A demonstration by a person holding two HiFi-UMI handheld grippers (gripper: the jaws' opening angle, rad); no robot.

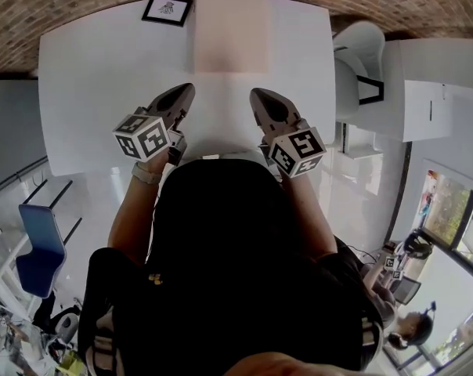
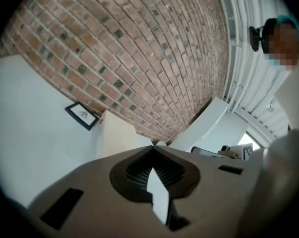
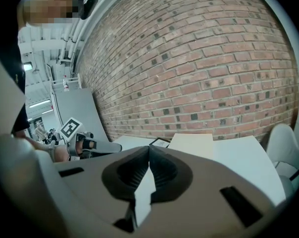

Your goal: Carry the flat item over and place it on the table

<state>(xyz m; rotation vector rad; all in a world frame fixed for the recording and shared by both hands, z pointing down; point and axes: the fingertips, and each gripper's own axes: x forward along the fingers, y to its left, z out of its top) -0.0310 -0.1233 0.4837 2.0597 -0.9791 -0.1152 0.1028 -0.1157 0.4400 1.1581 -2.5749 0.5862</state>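
- Table [image 1: 103, 92]: white top; its far edge runs along the brick wall [image 2: 139, 58].
- Framed picture [image 1: 167, 9]: lies flat near the far edge of the table, left of centre.
- Left gripper [image 1: 188, 89]: held over the near half of the table, left of centre, pointing toward the far edge. Jaws are clenched tip to tip, with nothing between them.
- Flat panel [image 1: 231, 30]: pale beige and rectangular. It lies on the table at the middle of the far edge, just beside the framed picture on its right. It is well apart from both grippers.
- Right gripper [image 1: 256, 94]: held over the near half of the table, right of centre, level with the left gripper. Jaws are pressed together and empty.
- White chair [image 1: 360, 53]: stands off the right edge of the table.
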